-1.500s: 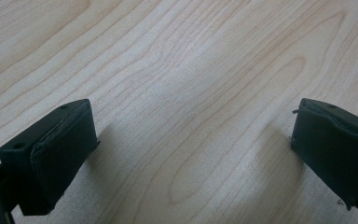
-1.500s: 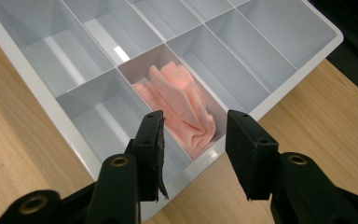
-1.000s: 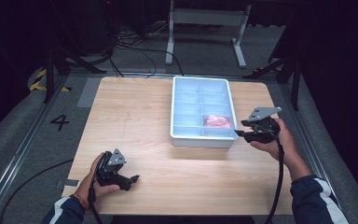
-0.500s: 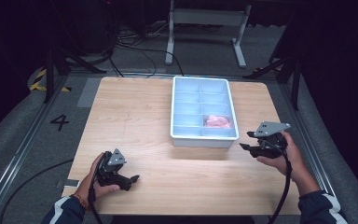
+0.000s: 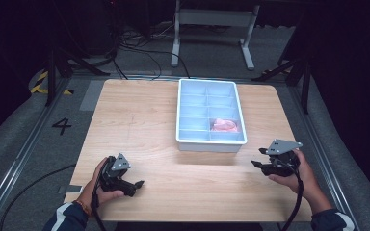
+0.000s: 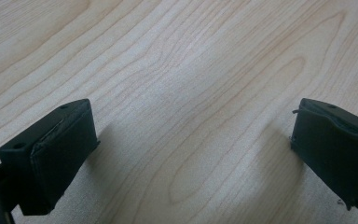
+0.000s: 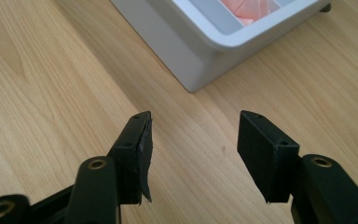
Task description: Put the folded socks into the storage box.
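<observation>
**Both tongs rest open on the desk, tray between and beyond them**

Around the wooden desk the room is dark: cables trail over the grey floor behind it, a white metal frame stands at the far side, and a "4" is marked on the floor to the left. Nothing lies between either hand and the tray; the wood there is bare.

The person's left hand sits at the near left corner of the desk, holding the left tongs low, pointing right. Seen from the left gripper view, the left tongs are spread wide over plain wood grain, gripping nothing. The right hand rests near the desk's right edge, its right tongs aimed left toward the tray's near corner. In the right gripper view the right tongs stand open and empty, just short of the tray.

The pale blue tray lies right of centre, split into small compartments. A pink crumpled item lies in a right-hand compartment, second from the near end.
</observation>
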Demonstrator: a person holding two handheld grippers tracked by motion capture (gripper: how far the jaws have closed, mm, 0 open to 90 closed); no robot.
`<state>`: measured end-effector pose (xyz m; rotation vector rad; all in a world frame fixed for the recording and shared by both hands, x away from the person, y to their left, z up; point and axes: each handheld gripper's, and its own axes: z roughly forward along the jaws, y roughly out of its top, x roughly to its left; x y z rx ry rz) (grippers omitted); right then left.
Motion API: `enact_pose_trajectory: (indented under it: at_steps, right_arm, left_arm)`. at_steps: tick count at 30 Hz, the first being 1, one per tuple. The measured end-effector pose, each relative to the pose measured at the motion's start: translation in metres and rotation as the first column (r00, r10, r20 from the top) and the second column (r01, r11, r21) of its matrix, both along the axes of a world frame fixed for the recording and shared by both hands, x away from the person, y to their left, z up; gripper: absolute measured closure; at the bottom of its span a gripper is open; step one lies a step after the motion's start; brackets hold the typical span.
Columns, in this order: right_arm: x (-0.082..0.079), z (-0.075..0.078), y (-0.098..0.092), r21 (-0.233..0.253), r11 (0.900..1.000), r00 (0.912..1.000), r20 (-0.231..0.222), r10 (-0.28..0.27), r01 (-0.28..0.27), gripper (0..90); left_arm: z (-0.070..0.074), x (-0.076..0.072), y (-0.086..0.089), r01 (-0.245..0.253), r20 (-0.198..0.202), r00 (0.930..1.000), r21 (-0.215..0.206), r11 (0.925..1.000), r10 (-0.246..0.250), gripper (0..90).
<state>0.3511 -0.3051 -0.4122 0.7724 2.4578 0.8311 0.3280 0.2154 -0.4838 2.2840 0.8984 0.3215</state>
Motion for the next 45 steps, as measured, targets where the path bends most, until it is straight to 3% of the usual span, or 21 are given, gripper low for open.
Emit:
enact_pose_trajectory:
  at_steps: [8,18,26,35,38,42,45]
  right_arm:
    - [-0.009,-0.014,-0.015,0.035,0.999,0.9994,-0.011,-0.032,0.033,43.6]
    - [-0.016,-0.029,-0.033,0.043,0.996,0.9964,-0.031,-0.080,0.081,40.7]
    - [-0.022,-0.042,-0.051,0.087,0.988,0.9913,-0.056,-0.119,0.124,38.6]
    - [-0.035,-0.064,-0.076,0.139,0.971,0.9772,-0.112,-0.181,0.195,34.5]
    - [-0.039,-0.069,-0.084,0.199,0.957,0.9734,-0.128,-0.190,0.213,34.4]
    - [-0.044,-0.074,-0.088,0.238,0.947,0.9757,-0.099,-0.196,0.214,32.6]
    - [-0.045,-0.075,-0.088,0.238,0.947,0.9757,-0.090,-0.199,0.216,32.2]
  left_arm:
    - [0.000,0.000,0.000,-0.002,0.000,1.0000,-0.001,1.0000,0.002,0.4]
    - [0.000,0.000,0.000,-0.003,-0.001,1.0000,-0.001,1.0000,0.003,0.4]
    - [0.000,0.000,0.000,-0.002,-0.001,1.0000,-0.001,1.0000,0.002,0.3]
    - [0.000,0.000,0.000,-0.001,0.001,1.0000,0.000,1.0000,0.001,0.3]
    - [0.000,0.001,0.000,0.001,0.004,1.0000,0.004,1.0000,-0.001,0.3]
    - [0.000,0.001,0.000,0.001,0.004,1.0000,0.004,1.0000,-0.001,0.3]
    - [0.000,0.001,0.000,0.000,0.004,1.0000,0.004,1.0000,-0.001,0.3]
